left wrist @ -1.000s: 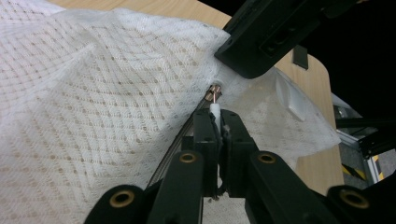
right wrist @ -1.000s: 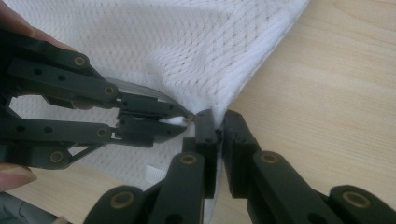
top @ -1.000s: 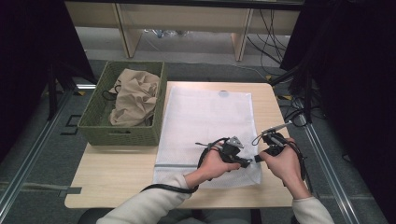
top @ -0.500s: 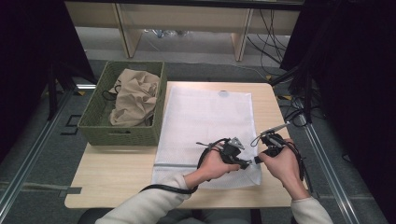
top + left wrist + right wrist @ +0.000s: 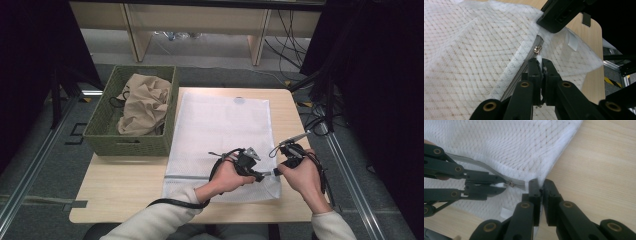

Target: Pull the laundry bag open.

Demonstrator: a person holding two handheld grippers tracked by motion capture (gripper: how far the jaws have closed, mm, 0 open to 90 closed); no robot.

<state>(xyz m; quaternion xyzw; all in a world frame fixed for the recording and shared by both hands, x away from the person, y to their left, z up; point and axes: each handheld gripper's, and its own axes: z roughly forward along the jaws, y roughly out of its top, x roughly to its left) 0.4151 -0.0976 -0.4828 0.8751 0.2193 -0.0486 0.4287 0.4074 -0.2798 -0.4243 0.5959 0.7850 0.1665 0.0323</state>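
Note:
A white mesh bag (image 5: pixel 220 125) lies flat on the wooden table, its grey zipper (image 5: pixel 522 68) running along the near end. My left gripper (image 5: pixel 261 176) is shut on the white pull tab (image 5: pixel 539 59) just behind the metal slider (image 5: pixel 537 48). In the right gripper view the same slider (image 5: pixel 511 184) sits at the tips of the left gripper (image 5: pixel 499 186). My right gripper (image 5: pixel 539 182) is shut on the bag's edge (image 5: pixel 535 179) beside the zipper's end, a short way from the left one. In the high view the right gripper (image 5: pixel 276 172) faces the left, tips almost meeting.
A green woven basket (image 5: pixel 105 135) holding a crumpled tan cloth (image 5: pixel 145 102) stands at the table's left, next to the bag. Bare tabletop (image 5: pixel 125 185) lies at the front left. A dark curtain and cables border the right side.

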